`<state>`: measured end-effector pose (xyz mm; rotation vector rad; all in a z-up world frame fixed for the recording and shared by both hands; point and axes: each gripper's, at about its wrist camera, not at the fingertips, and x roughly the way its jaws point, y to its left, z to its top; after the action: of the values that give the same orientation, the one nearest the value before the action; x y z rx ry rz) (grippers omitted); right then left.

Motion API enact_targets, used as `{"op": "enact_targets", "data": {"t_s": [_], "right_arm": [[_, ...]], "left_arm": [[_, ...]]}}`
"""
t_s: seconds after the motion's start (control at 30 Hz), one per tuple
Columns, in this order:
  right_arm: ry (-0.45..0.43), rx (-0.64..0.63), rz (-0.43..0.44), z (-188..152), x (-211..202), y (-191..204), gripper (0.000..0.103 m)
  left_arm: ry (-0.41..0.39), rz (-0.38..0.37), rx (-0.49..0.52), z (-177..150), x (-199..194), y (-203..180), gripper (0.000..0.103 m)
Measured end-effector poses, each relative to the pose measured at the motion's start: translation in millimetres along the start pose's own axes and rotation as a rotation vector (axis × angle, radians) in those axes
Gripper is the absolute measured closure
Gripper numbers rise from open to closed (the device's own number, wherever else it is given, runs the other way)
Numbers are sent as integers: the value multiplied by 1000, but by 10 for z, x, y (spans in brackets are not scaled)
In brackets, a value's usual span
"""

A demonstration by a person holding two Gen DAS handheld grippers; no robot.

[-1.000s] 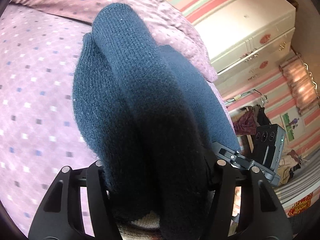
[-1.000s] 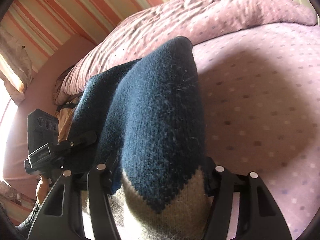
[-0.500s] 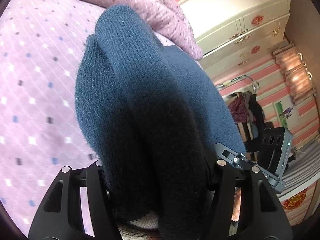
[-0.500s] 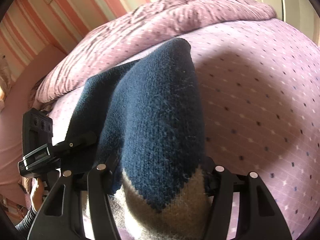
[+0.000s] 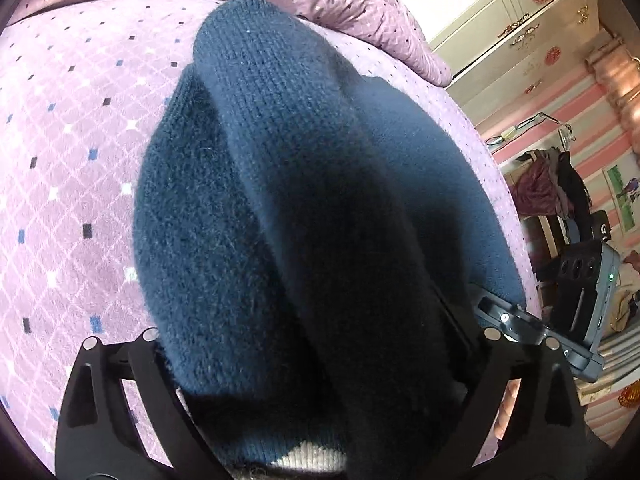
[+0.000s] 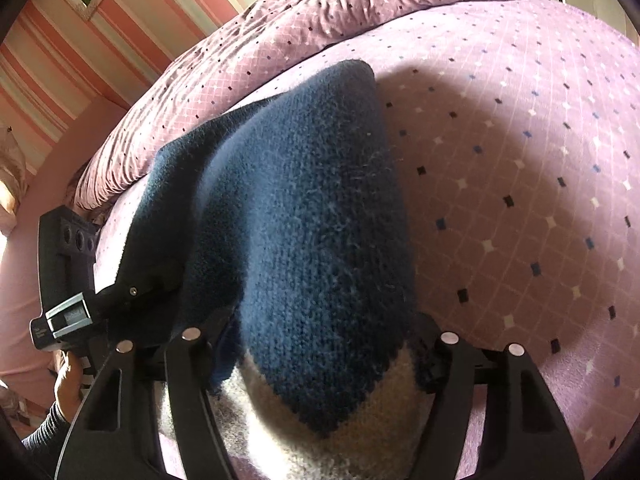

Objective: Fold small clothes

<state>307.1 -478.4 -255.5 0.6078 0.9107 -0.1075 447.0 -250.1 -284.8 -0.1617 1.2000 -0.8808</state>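
Left wrist view: left gripper (image 5: 320, 360) pointing down at a purple bedspread (image 5: 72, 160), jaws opening and standing wide — a bunched navy knit sweater (image 5: 280, 200) between them, filling the gap and draping forward over the bed. On the left the knit appears clear of the finger; the right side too shadowed to tell. A pale band of the knit at the near bottom edge. Far right: a cream wardrobe (image 5: 520, 20), pink striped wall, clothes on a rack (image 5: 552, 184). Near right, just beside the sweater, the other device, the right gripper (image 5: 568, 312).

Right wrist view: right gripper (image 6: 320, 360) jaws opening too, with the same sweater (image 6: 312, 220) between them — navy above, a beige-grey zigzag section nearest the camera. Contact with the pads hidden by the wool; cannot tell. Sweater's far end resting on the bedspread (image 6: 520, 160), a rumpled quilt (image 6: 320, 12) beyond. At left, the left gripper (image 6: 80, 292) touching the sweater's edge, with a hand (image 6: 66, 380) and dark sleeve below.
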Motion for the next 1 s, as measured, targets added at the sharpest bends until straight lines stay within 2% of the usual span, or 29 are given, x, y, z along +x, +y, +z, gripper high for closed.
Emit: {"op": "enact_targets", "data": {"t_s": [0.2, 0.3, 0.53, 0.63, 0.77, 0.83, 0.9, 1.0], "right_arm": [[11, 20, 33, 55, 45, -54, 33], [30, 29, 52, 86, 12, -56, 33], [54, 18, 42, 164, -42, 28, 30], [62, 18, 43, 184, -82, 36, 29], [60, -3, 21, 206, -167, 48, 27], [25, -28, -10, 236, -288, 58, 27], [-33, -61, -47, 276, -452, 96, 18], [-151, -180, -165, 324, -745, 295, 6]], "left_arm": [[2, -7, -32, 31, 8, -60, 8], [8, 23, -36, 27, -98, -32, 4], [-33, 196, 27, 113, -459, -186, 3], [-73, 237, 62, 175, -652, -314, 3], [-110, 365, 115, 254, -849, -448, 3], [-119, 410, 142, 235, -903, -504, 3], [-129, 447, 171, 228, -949, -583, 3], [-145, 471, 191, 197, -1068, -608, 3]]}}
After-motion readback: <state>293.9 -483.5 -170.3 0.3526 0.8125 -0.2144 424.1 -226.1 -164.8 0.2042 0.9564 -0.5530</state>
